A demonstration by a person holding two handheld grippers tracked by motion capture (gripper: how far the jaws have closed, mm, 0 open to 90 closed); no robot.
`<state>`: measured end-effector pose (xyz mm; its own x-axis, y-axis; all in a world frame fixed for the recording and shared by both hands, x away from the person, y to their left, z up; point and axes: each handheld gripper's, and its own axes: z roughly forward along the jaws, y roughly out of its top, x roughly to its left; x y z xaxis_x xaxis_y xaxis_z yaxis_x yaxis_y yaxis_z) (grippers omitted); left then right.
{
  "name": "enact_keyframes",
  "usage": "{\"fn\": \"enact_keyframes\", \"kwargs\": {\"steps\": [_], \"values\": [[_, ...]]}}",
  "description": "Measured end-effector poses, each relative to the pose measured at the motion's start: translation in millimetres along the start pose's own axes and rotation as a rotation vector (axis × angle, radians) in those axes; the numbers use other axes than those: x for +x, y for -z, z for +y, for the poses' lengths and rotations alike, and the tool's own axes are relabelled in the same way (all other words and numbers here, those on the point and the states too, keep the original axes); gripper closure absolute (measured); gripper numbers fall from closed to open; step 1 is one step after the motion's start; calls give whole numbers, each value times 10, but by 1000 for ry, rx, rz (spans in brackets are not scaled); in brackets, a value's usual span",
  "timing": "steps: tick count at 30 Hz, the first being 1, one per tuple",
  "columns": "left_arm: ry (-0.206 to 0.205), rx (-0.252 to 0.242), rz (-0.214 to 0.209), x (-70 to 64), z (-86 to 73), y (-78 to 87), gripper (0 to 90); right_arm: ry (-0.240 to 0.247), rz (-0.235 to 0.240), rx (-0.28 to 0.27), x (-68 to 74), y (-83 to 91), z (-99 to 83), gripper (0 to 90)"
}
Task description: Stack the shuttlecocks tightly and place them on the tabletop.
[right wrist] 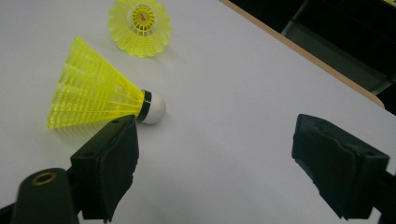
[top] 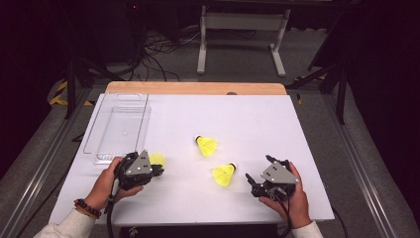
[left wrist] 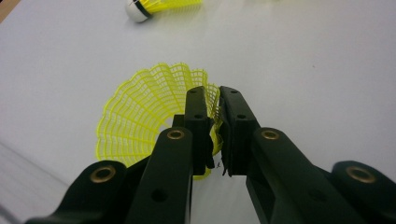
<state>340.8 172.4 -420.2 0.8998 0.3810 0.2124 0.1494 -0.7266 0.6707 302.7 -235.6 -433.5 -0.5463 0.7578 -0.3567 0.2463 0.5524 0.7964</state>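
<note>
Three yellow shuttlecocks lie on a white table point(top: 257, 119). My left gripper point(top: 159, 171) point(left wrist: 213, 98) is shut on the skirt rim of the left shuttlecock point(top: 157, 159) point(left wrist: 144, 109), pinching the yellow mesh between its jaws. A second shuttlecock point(top: 206, 145) point(right wrist: 139, 24) lies at mid-table, and its white cork end shows in the left gripper view point(left wrist: 159, 6). The third shuttlecock point(top: 225, 174) point(right wrist: 100, 95) lies on its side just left of my right gripper point(top: 258, 174) point(right wrist: 215, 154), which stands wide open with nothing between its jaws.
A clear plastic tray point(top: 119, 126) sits at the table's left side, beyond my left hand. A wooden strip point(top: 195, 88) runs along the far table edge. Cables and a white stand point(top: 242, 29) lie on the floor beyond.
</note>
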Motion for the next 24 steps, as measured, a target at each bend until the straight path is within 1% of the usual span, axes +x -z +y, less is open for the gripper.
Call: {"fn": "enact_keyframes", "kwargs": {"steps": [1,2,3,4,7,10,12,17,20,24], "values": [[-8,0,-4,-7,18,-14,829,1,1,2,2,-2,-1,158],[-26,3,-14,-31,57,-49,832,2,3,3,4,-5,-3,160],[-26,3,-14,-31,57,-49,842,2,3,3,4,-5,-3,160],[-43,10,-15,-50,82,-71,842,11,6,10,8,-10,-5,167],[-75,27,-25,-110,148,-143,848,11,7,15,7,-13,-10,167],[-88,36,-37,-143,195,-211,847,11,8,20,6,-15,-14,167],[-92,37,-38,-147,204,-224,847,11,9,20,9,-16,-15,166],[-102,47,-59,-178,236,-286,837,15,14,27,10,-21,-19,166],[-118,54,-63,-207,253,-326,837,17,16,31,9,-25,-22,166],[-124,61,-66,-223,259,-351,834,20,18,34,13,-27,-22,166]]}}
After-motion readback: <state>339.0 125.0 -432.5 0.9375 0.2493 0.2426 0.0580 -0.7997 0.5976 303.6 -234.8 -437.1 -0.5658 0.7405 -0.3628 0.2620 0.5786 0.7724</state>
